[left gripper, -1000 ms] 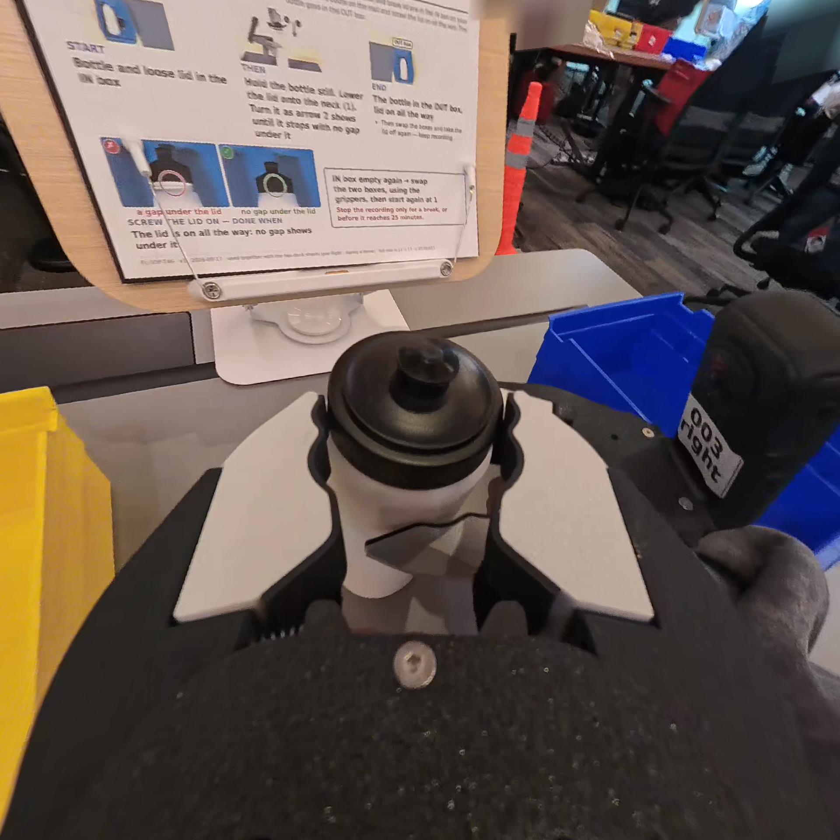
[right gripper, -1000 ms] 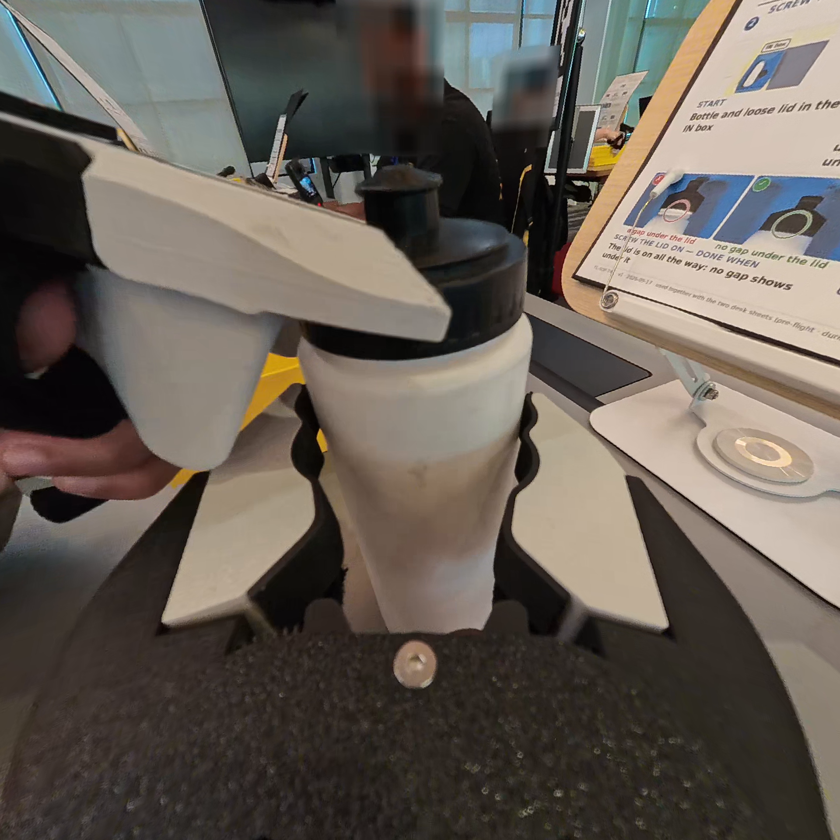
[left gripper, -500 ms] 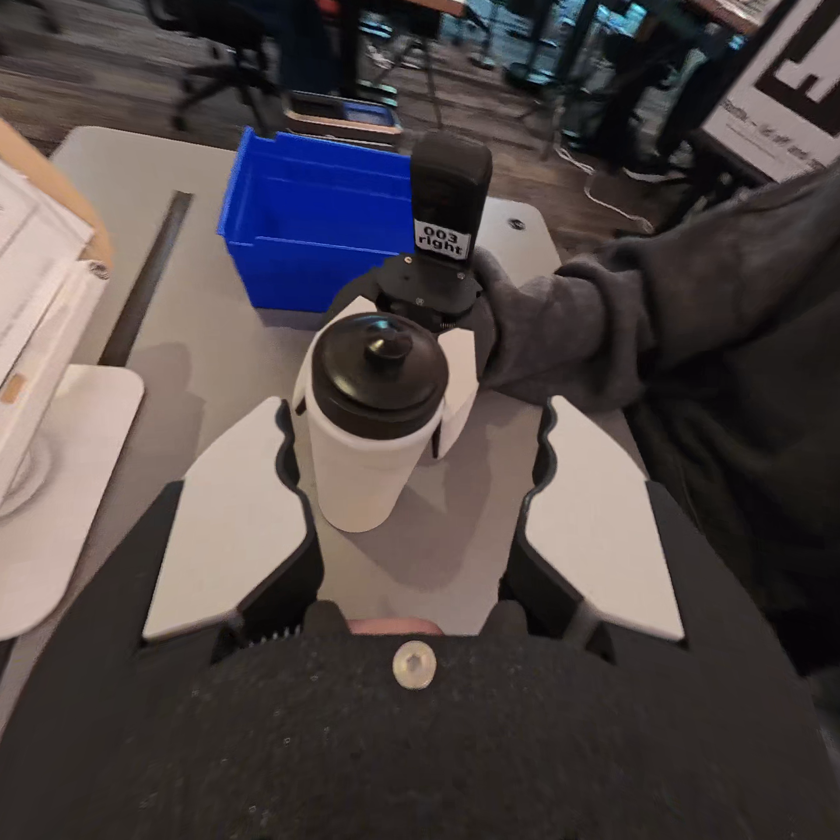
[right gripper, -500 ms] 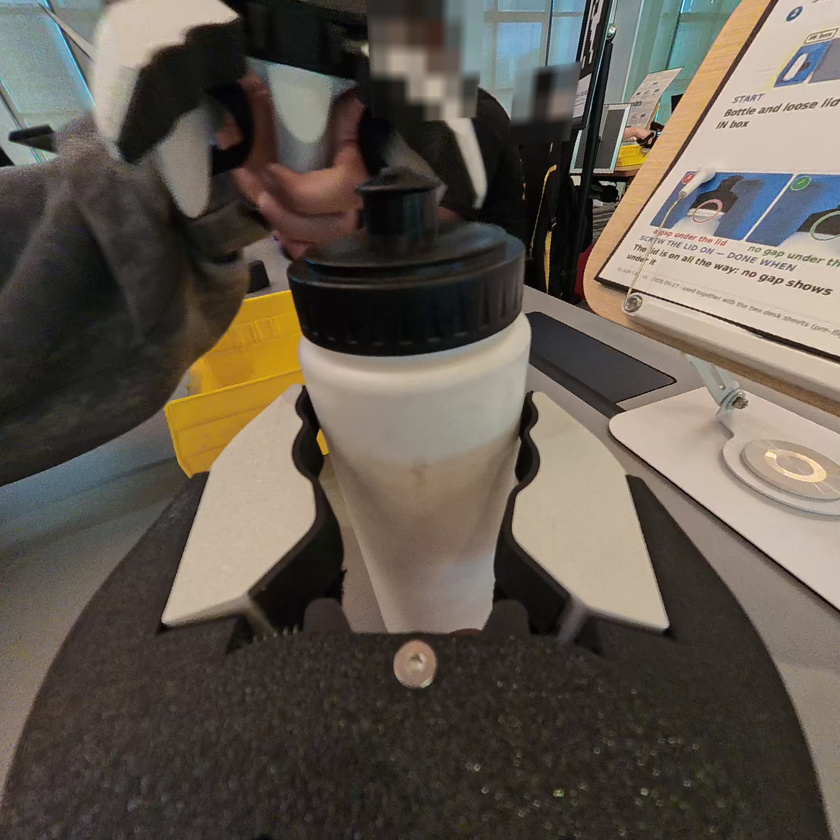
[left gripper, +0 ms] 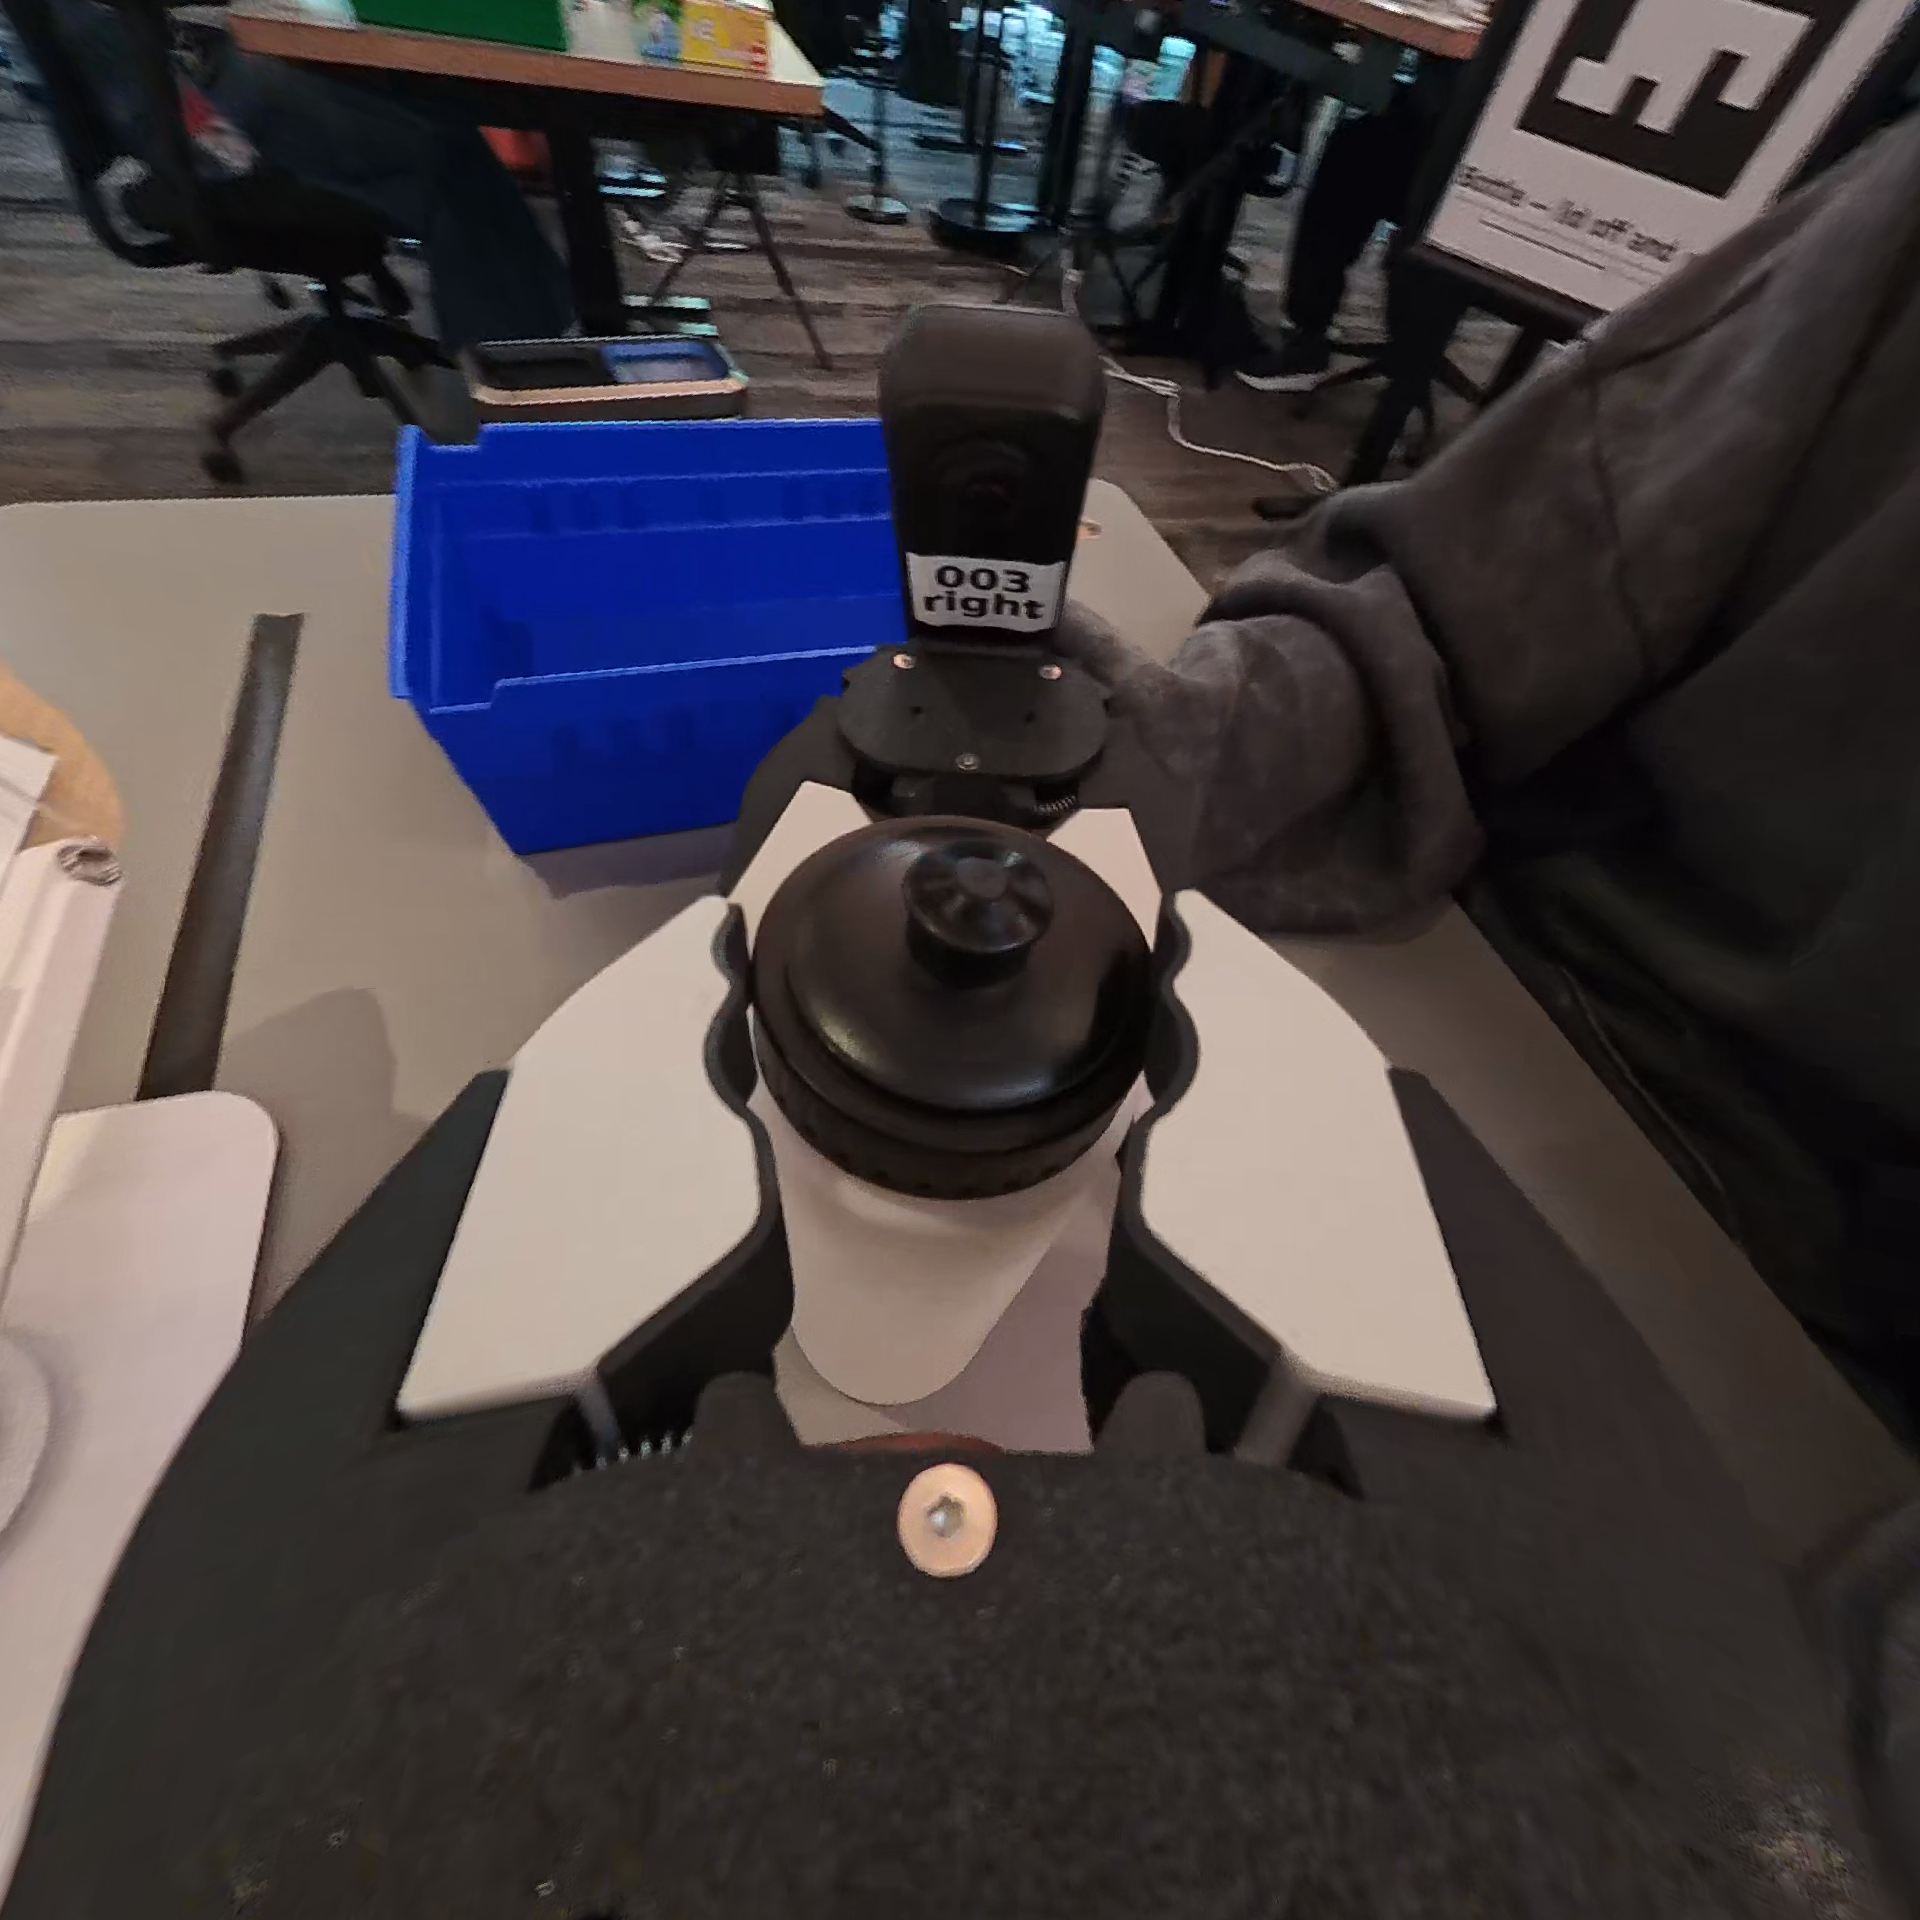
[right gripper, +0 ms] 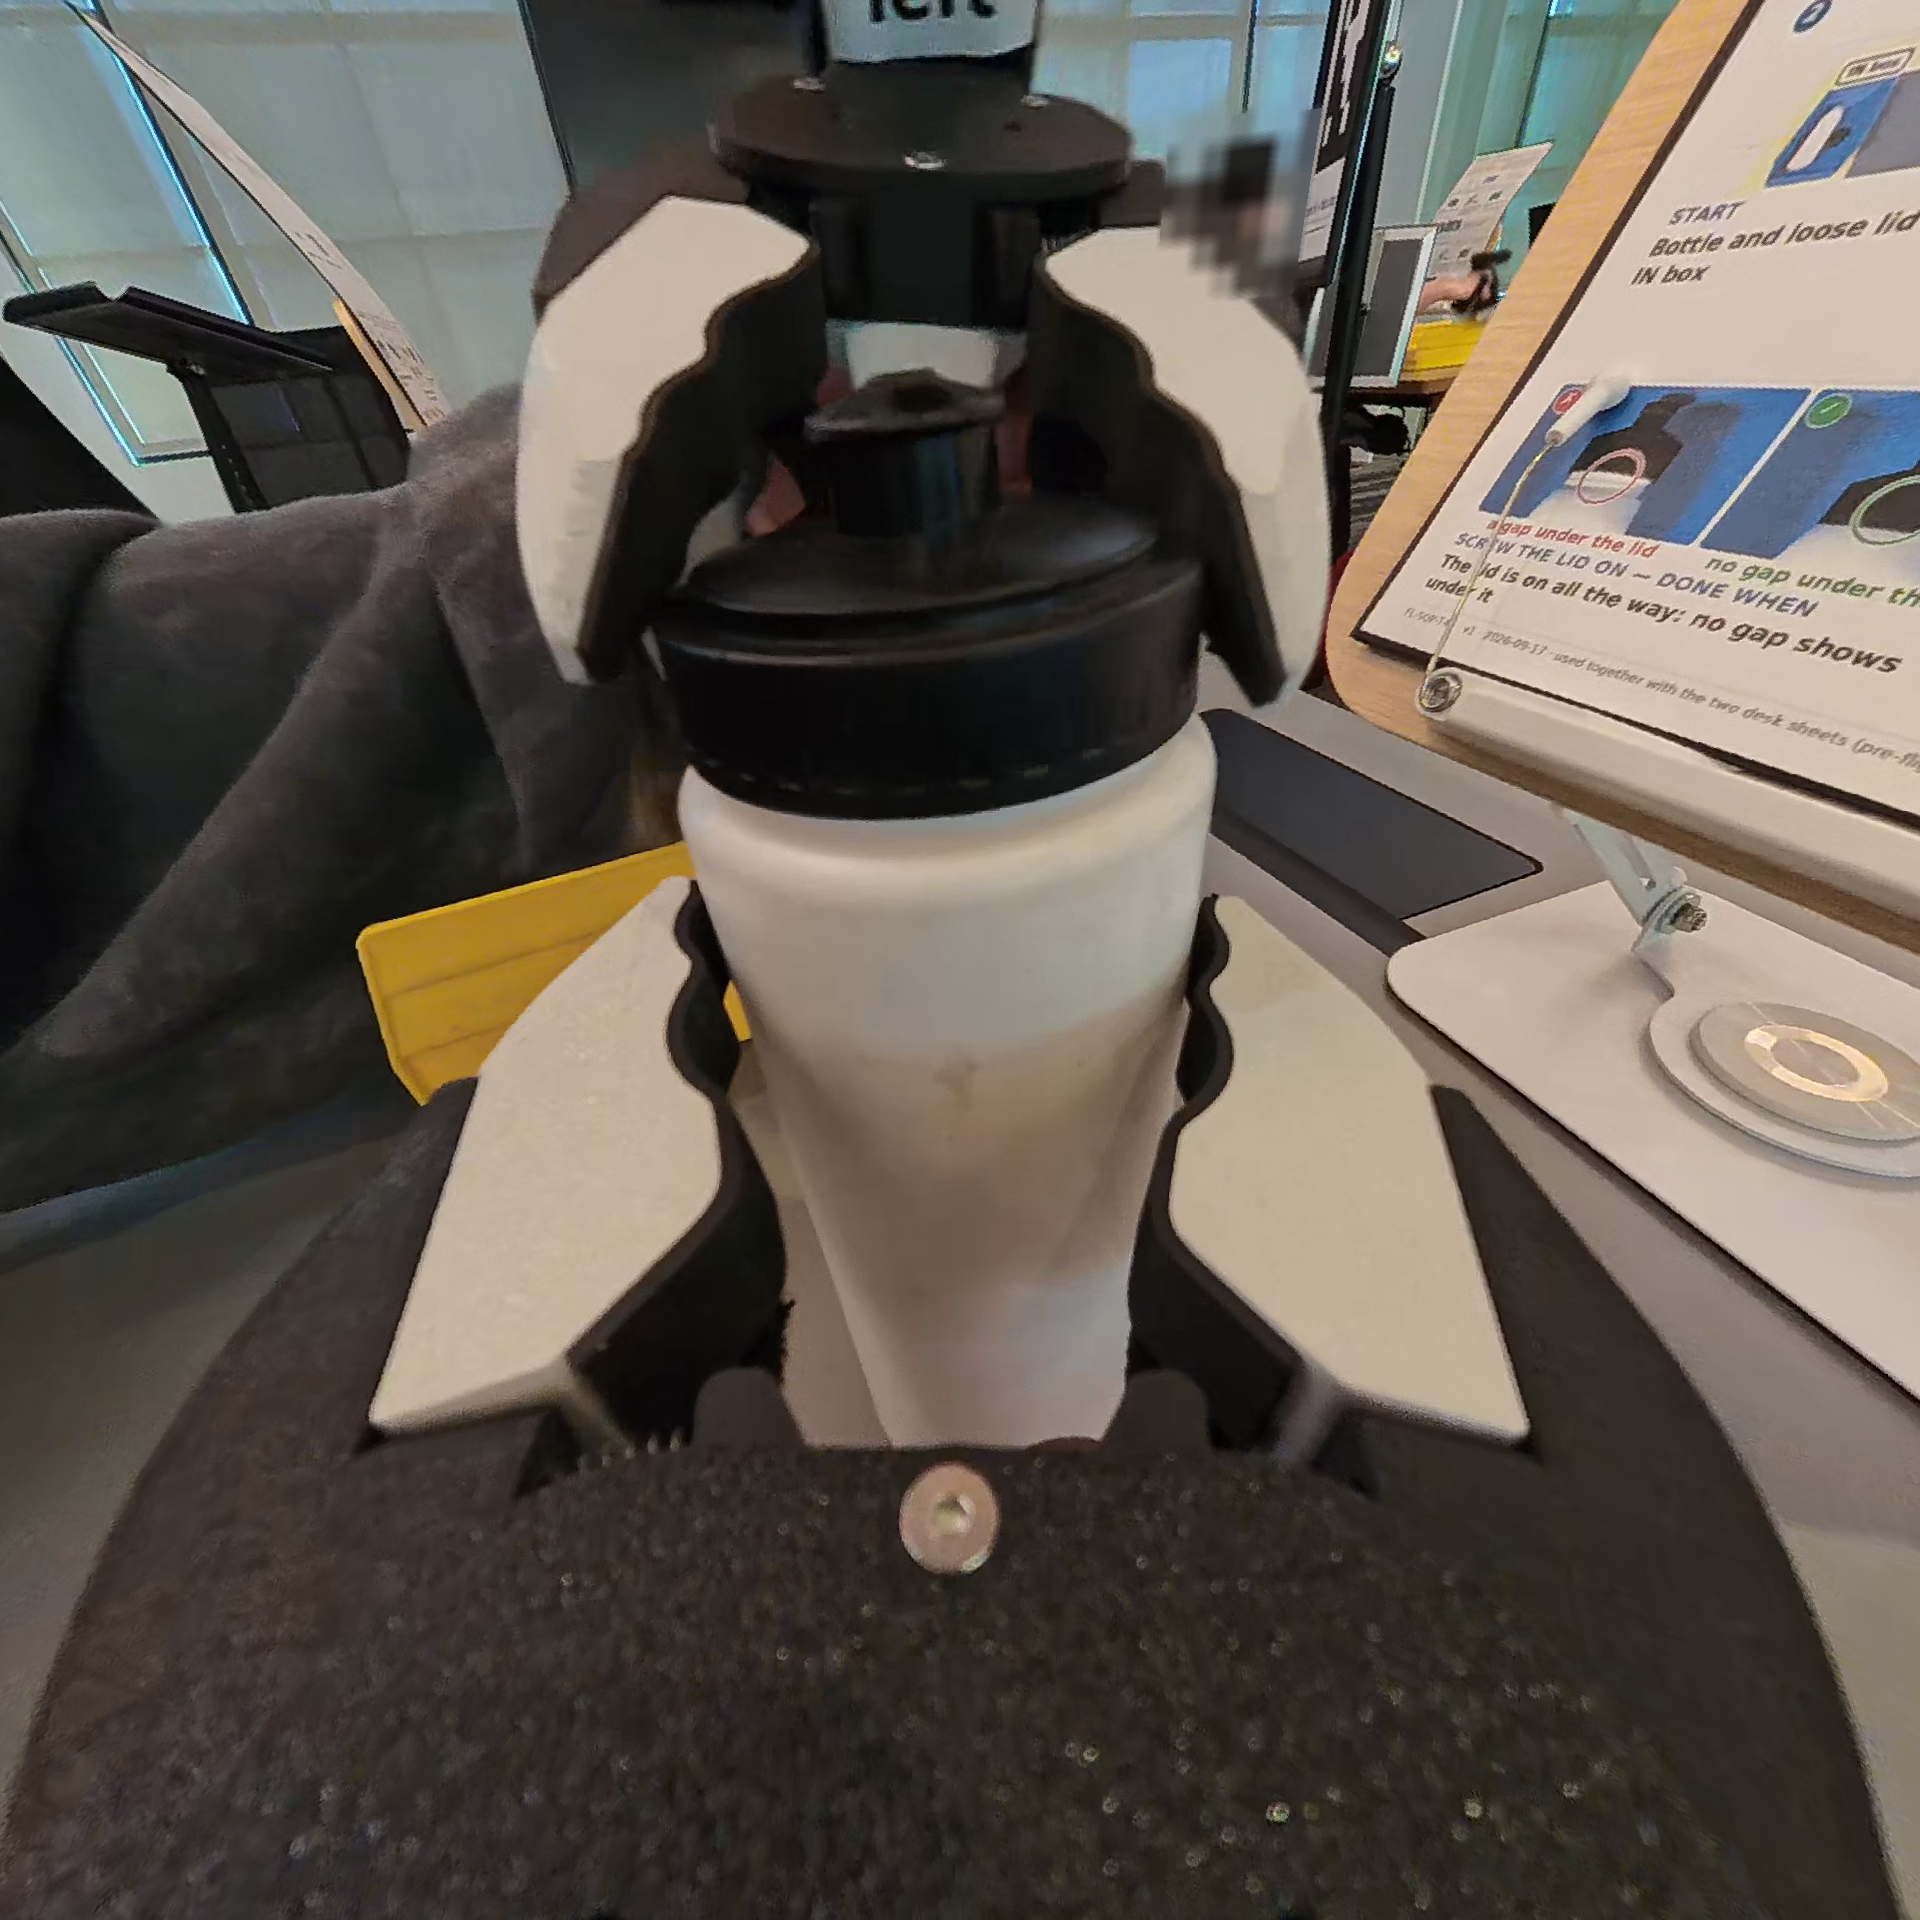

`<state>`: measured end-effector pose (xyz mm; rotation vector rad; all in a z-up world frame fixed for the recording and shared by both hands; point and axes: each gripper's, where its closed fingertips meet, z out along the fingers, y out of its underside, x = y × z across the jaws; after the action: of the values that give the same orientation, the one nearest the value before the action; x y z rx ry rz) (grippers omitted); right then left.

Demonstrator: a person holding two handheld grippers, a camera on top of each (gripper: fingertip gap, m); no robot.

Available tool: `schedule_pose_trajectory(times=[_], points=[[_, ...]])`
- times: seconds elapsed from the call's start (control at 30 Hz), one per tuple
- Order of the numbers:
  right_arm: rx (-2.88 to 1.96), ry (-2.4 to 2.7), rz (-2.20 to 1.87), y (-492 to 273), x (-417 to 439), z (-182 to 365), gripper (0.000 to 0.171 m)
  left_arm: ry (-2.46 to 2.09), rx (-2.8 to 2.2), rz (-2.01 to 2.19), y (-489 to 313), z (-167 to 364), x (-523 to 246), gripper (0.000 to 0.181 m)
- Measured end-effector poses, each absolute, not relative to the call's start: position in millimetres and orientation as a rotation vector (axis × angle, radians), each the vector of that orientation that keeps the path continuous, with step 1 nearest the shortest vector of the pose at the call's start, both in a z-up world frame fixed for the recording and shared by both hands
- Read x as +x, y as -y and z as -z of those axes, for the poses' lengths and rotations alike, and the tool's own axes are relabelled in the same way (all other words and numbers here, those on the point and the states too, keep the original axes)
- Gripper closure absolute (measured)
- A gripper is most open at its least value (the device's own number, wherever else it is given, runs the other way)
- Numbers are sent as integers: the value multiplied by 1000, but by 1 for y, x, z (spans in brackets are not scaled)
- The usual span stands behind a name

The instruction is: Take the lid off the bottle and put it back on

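A white bottle with a black lid stands upright on the grey table. My right gripper is shut on the bottle's body below the shoulder. My left gripper comes down from above, and its fingers close on both sides of the lid. The lid sits flush on the bottle, with no gap showing under it. In the right wrist view the left gripper straddles the lid's rim. The bottle's base is hidden.
A blue bin stands on the table behind the right gripper. A yellow bin sits on the other side. An instruction board on a white stand base stands close by. Grey sleeves reach in.
One second ago my left gripper gripped the lid. It then opened, lifted off and swung round. Now it is back down around the lid at a new angle. The right gripper kept holding the bottle.
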<state>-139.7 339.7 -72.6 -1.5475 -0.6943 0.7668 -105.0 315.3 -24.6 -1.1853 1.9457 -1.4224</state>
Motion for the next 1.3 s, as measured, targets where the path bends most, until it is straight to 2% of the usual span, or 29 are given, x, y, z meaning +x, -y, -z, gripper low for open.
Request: schedule_pose_trajectory(times=[0.33,0.57,0.67,0.77,0.87,0.93,1.0,1.13,1.3], points=[[-1557,636,-708,-344,-136,73,86,-1275,-1605,1050,-333,23,-96,108],[-1576,622,-660,-348,-138,73,86,-657,-1755,740,-355,20,-102,111],[-1573,619,-658,-347,-137,73,87,-554,-1789,637,-356,20,-102,110],[-1558,629,-671,-345,-137,73,87,-643,-1813,643,-351,21,-104,109],[-1567,626,-678,-346,-140,73,86,-900,-1801,814,-333,18,-106,89],[-1560,630,-685,-346,-139,73,86,-1039,-1671,899,-326,-3,-119,93],[-1561,637,-695,-345,-139,73,86,-1252,-1555,997,-311,-15,-132,88],[-1556,654,-709,-343,-141,73,86,-1734,-1494,1114,-292,5,-154,78],[-1558,663,-714,-344,-143,73,86,-1863,-1473,1172,-318,21,-130,78]])
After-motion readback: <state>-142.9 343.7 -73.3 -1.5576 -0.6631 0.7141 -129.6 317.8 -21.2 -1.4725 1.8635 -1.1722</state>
